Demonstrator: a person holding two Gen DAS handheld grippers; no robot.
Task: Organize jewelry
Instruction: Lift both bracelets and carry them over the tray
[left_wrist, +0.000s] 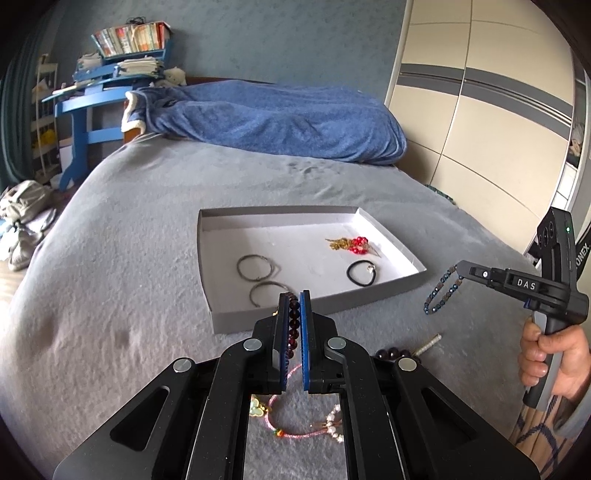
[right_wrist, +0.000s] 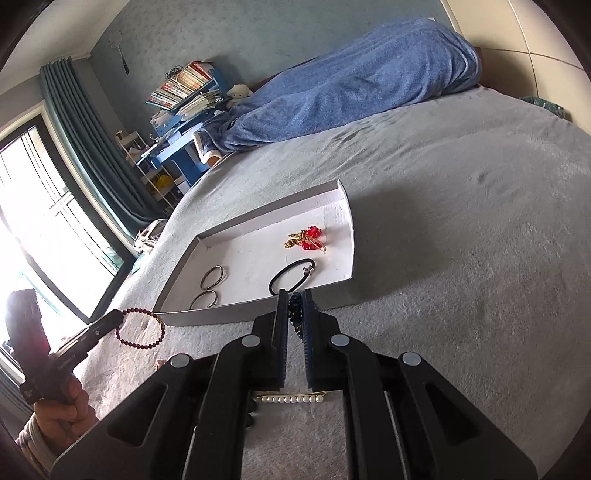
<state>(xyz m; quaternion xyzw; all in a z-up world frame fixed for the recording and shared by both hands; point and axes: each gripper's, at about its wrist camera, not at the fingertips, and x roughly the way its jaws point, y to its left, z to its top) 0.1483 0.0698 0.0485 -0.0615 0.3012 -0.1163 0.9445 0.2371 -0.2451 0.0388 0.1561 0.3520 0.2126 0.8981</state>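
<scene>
A shallow grey cardboard tray (left_wrist: 218, 295) (right_wrist: 343, 206) lies on the bed. In it are two metal rings (left_wrist: 255, 267) (right_wrist: 213, 276), a black hair tie (left_wrist: 362, 273) (right_wrist: 291, 276) and a red-and-gold piece (left_wrist: 356, 245) (right_wrist: 308, 236). My left gripper (left_wrist: 294, 299) is shut on a dark red bead bracelet (left_wrist: 293, 325) (right_wrist: 142, 328), held just in front of the tray's near wall. My right gripper (right_wrist: 295, 297) (left_wrist: 460, 266) is shut on a blue bead bracelet (left_wrist: 441, 293) (right_wrist: 295, 314), held right of the tray.
On the grey blanket (left_wrist: 129, 258) near me lie a pink cord bracelet (left_wrist: 291, 424), dark beads (left_wrist: 393, 354), a pearl hair pin (right_wrist: 291, 398) and a small white stick (left_wrist: 430, 341). A blue duvet (left_wrist: 277, 114) lies at the bed's head. A wardrobe (left_wrist: 480, 110) stands right.
</scene>
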